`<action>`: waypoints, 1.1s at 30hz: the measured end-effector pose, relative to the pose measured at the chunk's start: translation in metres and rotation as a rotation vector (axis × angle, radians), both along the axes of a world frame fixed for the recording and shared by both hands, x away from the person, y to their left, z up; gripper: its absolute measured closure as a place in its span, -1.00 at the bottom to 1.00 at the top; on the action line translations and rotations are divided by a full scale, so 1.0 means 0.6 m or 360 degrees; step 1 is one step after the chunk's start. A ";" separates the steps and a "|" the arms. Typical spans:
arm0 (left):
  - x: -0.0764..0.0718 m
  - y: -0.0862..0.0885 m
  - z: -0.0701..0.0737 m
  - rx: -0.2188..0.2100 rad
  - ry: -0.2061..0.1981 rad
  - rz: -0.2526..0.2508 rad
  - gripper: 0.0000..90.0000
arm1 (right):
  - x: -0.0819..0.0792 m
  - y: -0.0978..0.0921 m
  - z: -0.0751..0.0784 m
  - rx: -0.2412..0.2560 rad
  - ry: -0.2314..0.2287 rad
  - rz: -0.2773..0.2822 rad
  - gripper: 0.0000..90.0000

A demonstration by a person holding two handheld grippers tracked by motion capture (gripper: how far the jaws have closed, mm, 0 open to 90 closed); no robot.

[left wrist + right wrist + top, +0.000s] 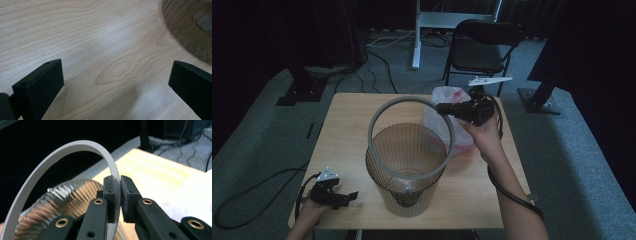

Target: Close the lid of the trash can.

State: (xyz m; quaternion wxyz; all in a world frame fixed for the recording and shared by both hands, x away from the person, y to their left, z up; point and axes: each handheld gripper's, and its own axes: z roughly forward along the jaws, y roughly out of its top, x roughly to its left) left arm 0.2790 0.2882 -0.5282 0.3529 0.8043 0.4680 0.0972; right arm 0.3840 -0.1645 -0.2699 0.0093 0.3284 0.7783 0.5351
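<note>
Now the right gripper (443, 107) is held up over the far right part of the table (347, 130), and its two black jaws are closed on a grey ring (377, 116). In the right gripper view the jaws pinch the thin band of the ring (62, 151) from both sides, with the band standing between them. The ring is lifted and tilted, and it hangs above the open top of a ribbed see-through bin (407, 170). The bin stands upright near the middle of the table, a bit toward the person's side. In the high view the near edge of the ring seems to lie close to the rim of the bin, but I cannot tell if they touch. Something dark lies at the bottom of the bin; it is too dim to say what it is.

Behind the bin, just beside the right hand (484, 132), a thin plastic bag (439, 122) with some pink in it lies on the table.

The left gripper (347, 197) rests low at the near left corner of the table, well apart from the ring. Its jaws stand wide apart with nothing between them; in the left gripper view only bare wood lies between them, and the base of the bin (192, 27) shows at the upper right.

A black chair (482, 47) stands on the floor beyond the table.
</note>
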 end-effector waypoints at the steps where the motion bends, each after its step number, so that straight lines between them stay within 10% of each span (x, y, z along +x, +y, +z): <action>1: 0.000 0.000 0.000 -0.0001 0.0000 0.0000 -1.00 | 0.001 0.003 -0.004 -0.0009 0.0005 0.0001 0.86; 33: -0.002 -0.004 -0.002 0.0029 0.0006 -0.0030 -1.00 | 0.015 0.040 -0.061 -0.0107 0.0208 0.0134 0.85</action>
